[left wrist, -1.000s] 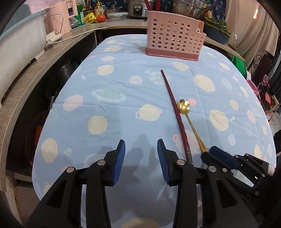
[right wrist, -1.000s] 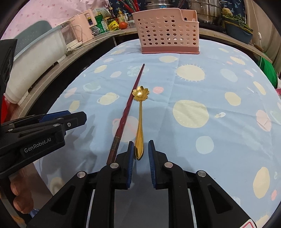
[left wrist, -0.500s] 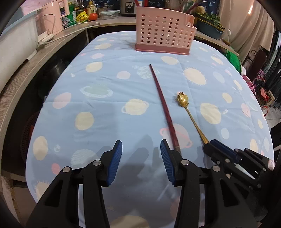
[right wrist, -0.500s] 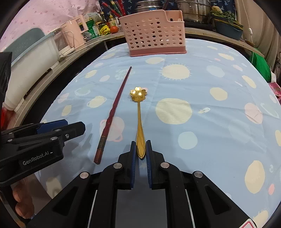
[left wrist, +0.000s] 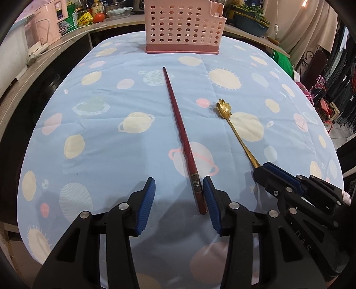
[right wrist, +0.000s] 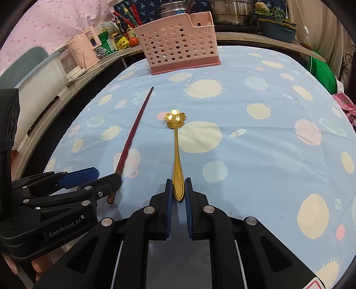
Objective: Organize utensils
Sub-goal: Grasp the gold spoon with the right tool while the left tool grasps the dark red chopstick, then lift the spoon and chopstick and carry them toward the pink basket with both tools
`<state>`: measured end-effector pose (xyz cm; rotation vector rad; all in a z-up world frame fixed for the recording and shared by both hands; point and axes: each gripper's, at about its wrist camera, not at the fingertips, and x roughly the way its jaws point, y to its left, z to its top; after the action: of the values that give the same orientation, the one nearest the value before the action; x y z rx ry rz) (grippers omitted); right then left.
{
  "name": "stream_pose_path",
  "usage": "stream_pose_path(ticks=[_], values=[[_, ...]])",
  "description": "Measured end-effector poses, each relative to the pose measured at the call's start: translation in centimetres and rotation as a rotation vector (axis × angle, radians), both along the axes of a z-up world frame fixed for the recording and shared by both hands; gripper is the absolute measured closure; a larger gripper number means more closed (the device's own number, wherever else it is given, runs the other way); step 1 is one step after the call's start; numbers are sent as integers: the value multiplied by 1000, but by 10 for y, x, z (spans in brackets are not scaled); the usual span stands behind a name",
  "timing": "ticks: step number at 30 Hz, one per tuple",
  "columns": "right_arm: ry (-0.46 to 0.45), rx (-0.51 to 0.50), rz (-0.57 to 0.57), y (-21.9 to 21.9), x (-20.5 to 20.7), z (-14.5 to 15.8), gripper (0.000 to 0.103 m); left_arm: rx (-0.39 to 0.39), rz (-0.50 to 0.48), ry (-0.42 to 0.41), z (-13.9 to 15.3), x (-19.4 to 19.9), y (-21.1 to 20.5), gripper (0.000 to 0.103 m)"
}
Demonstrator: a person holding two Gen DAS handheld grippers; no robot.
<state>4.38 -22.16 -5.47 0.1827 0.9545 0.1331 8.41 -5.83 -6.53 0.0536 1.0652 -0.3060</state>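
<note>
Since a second ago the left gripper has slid sideways, so the thick end of the dark red lacquered wooden chopstick, which then lay outside its right finger, now sits between its two blue-padded fingers. Those fingers stand wide apart, the chopstick just beside the right pad and well clear of the left one. The right gripper, loose around the handle a second ago, has drawn its pads in against the tapered end of the gold metal spoon with a flower-shaped bowl and now clamps it (whether the spoon has left the cloth cannot be told).

Both utensils lie on the pale blue tablecloth printed with suns and planets, side by side and apart. Each runs lengthwise away from its gripper: the chopstick's thin tip and the spoon's flower bowl both point toward the pink perforated plastic utensil caddy standing upright at the table's far edge. Nothing lies between utensils and caddy.

Beyond the cloth, a wooden counter curves round the left side, carrying a pink kitchen appliance, bottles and a tomato. Steel pots stand behind the caddy.
</note>
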Motion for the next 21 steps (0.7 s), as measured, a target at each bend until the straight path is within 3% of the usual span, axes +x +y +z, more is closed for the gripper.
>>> stream_pose_path(ticks=[5,9,15,21], values=[[0,0,1,0,0,0,92,-5,-5,1,0,-1,0,76],[0,0,1,0,0,0,92,-26,-5,12,0,-1,2,95],[-7,3,3,1,-3,3,92,-40,6,23,1,-2,6,96],[-42,21,-1,0,-6,21,92,-64,35,-7,23,-3,17,96]])
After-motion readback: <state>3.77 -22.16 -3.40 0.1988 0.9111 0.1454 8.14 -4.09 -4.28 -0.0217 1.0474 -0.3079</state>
